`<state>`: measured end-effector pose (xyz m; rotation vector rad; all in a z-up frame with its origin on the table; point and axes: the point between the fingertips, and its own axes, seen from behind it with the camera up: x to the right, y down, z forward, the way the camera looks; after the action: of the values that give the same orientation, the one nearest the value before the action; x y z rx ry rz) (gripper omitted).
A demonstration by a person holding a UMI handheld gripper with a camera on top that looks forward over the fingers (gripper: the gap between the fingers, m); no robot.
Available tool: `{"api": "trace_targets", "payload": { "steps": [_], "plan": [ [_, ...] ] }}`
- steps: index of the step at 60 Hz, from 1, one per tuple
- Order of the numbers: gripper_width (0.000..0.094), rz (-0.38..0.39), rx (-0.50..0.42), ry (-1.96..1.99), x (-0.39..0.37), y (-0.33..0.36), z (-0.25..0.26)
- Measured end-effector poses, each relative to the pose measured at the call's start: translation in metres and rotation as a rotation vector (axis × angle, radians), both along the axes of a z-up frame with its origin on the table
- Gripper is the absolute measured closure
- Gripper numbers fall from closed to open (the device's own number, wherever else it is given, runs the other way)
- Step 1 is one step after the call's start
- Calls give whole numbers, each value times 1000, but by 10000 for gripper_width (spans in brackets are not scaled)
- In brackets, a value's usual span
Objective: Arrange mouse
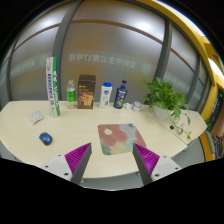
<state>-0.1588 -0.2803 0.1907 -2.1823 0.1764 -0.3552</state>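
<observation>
A small dark blue mouse [45, 138] lies on the cream table [30, 125], left of and beyond my fingers. A mouse mat [120, 138] with a pastel pink, green and grey pattern lies just ahead of my fingers, near the table's front edge. My gripper [111, 154] is open and empty, its purple pads [77, 156] spread wide above the front edge of the table. Nothing stands between the fingers.
At the back of the table stand a tall green and white box [51, 84], a small green bottle [71, 94], a brown box [87, 91], a white bottle [106, 95] and a dark blue bottle [121, 95]. A potted plant [167, 101] stands at the right.
</observation>
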Motion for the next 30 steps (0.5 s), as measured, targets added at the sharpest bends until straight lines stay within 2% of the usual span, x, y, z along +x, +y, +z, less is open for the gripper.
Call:
{"api": "trace_targets", "payload": {
  "steps": [16,30],
  "plan": [
    [85,-10,-75,10,-34,-33,-48],
    [81,142,-125,92,-152,-20,-116]
  ]
}}
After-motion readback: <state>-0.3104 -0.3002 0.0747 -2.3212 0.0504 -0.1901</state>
